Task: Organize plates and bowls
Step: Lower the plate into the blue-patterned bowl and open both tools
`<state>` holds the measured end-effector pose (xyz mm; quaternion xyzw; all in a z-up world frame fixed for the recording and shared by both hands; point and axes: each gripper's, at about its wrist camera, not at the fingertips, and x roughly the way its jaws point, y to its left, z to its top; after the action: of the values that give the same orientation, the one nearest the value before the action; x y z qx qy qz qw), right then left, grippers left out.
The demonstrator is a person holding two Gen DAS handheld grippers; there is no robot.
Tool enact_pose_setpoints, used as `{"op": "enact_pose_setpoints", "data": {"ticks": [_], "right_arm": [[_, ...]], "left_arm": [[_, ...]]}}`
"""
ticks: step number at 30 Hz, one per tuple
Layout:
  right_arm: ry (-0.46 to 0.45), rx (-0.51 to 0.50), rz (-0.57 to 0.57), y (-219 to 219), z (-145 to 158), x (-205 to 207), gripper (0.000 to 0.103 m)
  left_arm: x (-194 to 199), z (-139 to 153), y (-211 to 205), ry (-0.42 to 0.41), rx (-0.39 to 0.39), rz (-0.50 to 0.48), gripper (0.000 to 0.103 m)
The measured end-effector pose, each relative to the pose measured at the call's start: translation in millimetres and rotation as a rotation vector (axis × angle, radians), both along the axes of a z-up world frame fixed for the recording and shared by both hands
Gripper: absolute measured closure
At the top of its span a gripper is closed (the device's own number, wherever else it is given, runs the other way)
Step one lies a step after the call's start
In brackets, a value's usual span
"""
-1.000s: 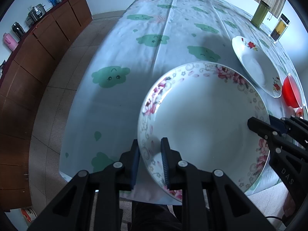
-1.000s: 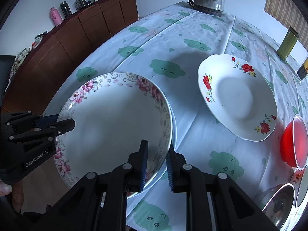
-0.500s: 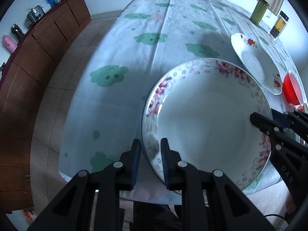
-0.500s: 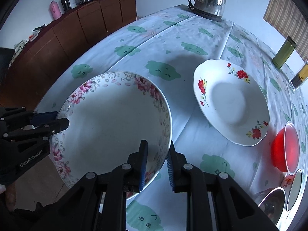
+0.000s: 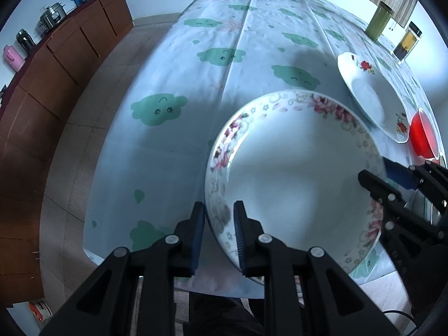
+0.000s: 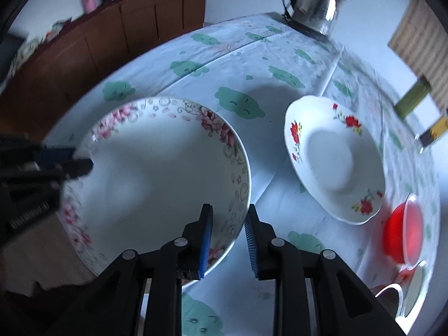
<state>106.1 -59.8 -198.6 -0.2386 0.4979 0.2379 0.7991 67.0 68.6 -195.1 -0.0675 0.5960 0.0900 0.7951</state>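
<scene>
A large white plate with a pink floral rim (image 5: 296,173) hangs over the table's near edge, also in the right wrist view (image 6: 156,179). My left gripper (image 5: 218,232) is shut on its near-left rim. My right gripper (image 6: 228,240) straddles the opposite rim with a visible gap between the jaws and the rim, so it is open. A white plate with red flowers (image 6: 333,159) lies on the tablecloth to the right, also in the left wrist view (image 5: 369,95).
A red bowl (image 6: 403,232) and a white cup (image 6: 406,299) sit at the right edge. A steel kettle (image 6: 313,2) stands at the far end. A green canister (image 5: 379,22) and a jar (image 5: 406,42) stand far right. A brown sideboard (image 5: 56,64) runs along the left.
The right gripper's jaws have spread apart from the plate's rim. The floral plate has shifted a little toward the red-flower plate. The left gripper keeps its hold.
</scene>
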Motion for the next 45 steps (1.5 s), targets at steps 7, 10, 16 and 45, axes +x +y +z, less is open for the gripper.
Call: {"op": "enact_pose_setpoints", "data": {"ticks": [7, 10, 16, 45], "right_arm": [[-0.012, -0.008, 0.034, 2.5, -3.9, -3.0, 0.068], [-0.011, -0.005, 0.032, 2.0, -3.9, -2.2, 0.068], [-0.018, -0.012, 0.038, 2.9, -4.3, -4.1, 0.068], [0.068, 0.082, 0.012, 4.3, -2.4, -3.7, 0.042]], "left_arm": [[2.4, 0.5, 0.2, -0.005, 0.01, 0.001, 0.084], [3.1, 0.7, 0.5, -0.003, 0.014, 0.003, 0.084], [3.5, 0.7, -0.1, -0.002, 0.018, 0.004, 0.084], [6.0, 6.1, 1.7, -0.009, 0.021, 0.008, 0.055]]}}
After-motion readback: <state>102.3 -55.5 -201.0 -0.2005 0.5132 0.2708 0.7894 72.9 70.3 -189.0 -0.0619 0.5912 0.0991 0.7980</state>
